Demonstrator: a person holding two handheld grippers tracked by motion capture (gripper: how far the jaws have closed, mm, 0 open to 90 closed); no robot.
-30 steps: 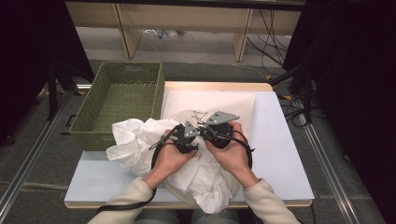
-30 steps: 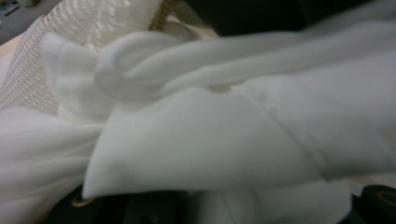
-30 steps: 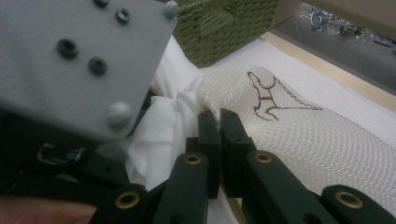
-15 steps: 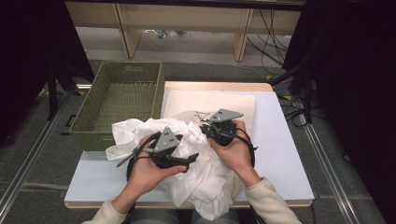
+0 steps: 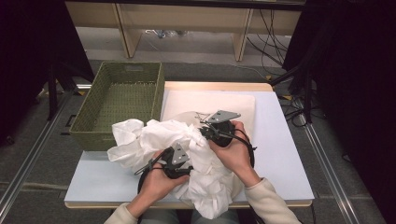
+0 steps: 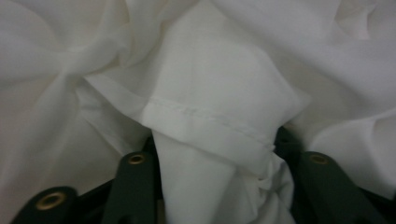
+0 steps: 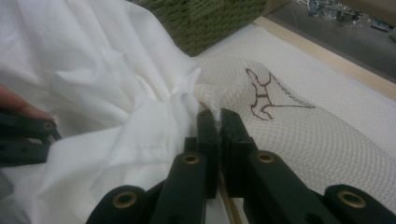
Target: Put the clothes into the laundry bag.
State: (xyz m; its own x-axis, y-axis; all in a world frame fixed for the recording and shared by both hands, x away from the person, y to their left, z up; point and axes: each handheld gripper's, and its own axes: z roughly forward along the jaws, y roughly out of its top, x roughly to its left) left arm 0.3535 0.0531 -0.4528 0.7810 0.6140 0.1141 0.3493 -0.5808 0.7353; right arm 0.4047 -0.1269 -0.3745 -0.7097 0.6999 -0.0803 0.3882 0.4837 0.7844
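Observation:
A crumpled white cloth [image 5: 154,135] lies heaped on the table's near half, partly over a cream mesh bag [image 5: 210,100] with a brown drawing on it. My left gripper [image 5: 189,169] sits low at the heap's near side. Its jaws stand apart, a hemmed fold of the cloth [image 6: 210,93] runs between them and hides their tips. My right gripper [image 5: 205,129] is at the heap's far right. In the right gripper view it [image 7: 217,116] is shut on a raised edge of the mesh bag [image 7: 303,135], right beside the cloth [image 7: 93,70].
A green woven basket [image 5: 128,65] stands at the table's far left, next to the cloth. Pale blue table top [image 5: 280,154] lies bare to the right of my hands. Cables [image 5: 280,28] hang behind the table.
My left gripper has left the right one at the middle of the heap and moved toward the near left edge. The right gripper has held its place.

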